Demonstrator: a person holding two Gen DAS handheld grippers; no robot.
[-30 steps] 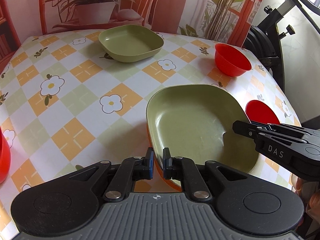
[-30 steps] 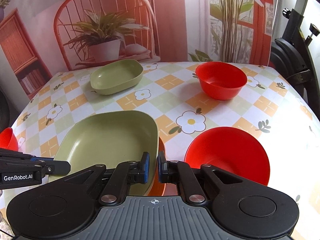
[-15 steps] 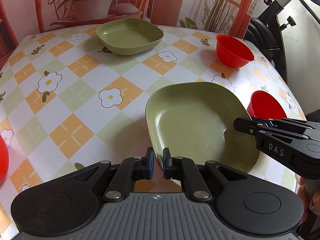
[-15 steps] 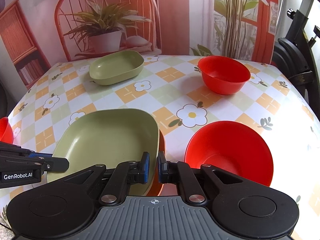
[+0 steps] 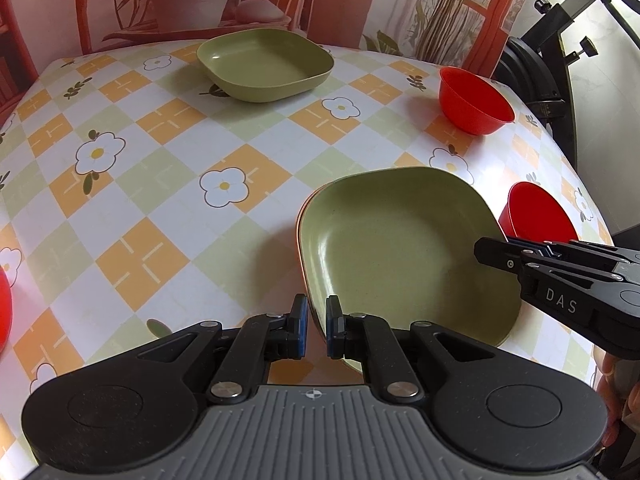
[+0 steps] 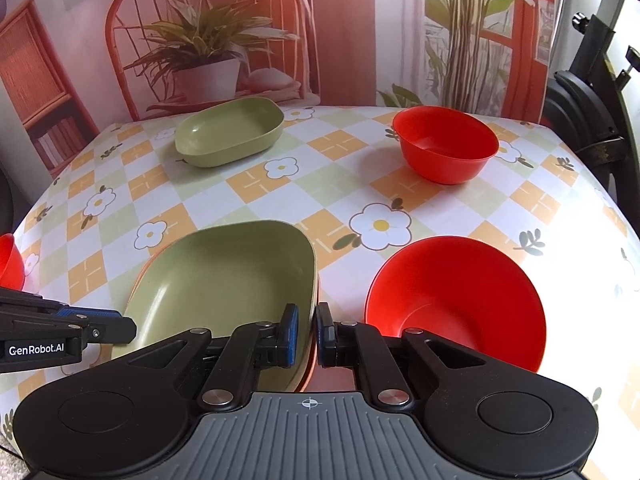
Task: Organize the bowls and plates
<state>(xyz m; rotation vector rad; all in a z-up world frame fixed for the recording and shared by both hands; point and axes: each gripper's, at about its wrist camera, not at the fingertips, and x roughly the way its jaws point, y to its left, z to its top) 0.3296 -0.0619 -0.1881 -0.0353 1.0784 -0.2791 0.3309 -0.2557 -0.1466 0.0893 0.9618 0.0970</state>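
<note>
Left wrist | green plate (image 5: 400, 248) lowered onto table (image 5: 180, 200) | jaws clamped

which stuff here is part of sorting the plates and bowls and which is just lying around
Part of the job:
near green plate, with an orange rim showing under it
far green plate
far red bowl
near red bowl
red bowl at the left edge

Just there:
flowered tablecloth
plant backdrop
black equipment to the right

The square olive-green plastic plate (image 5: 404, 248) with the orange plate (image 6: 316, 300) nested beneath, pinched on either rim by the left claw (image 5: 313, 326) and right claw (image 6: 306, 334), has dropped lower toward the bench (image 5: 160, 184).
</note>
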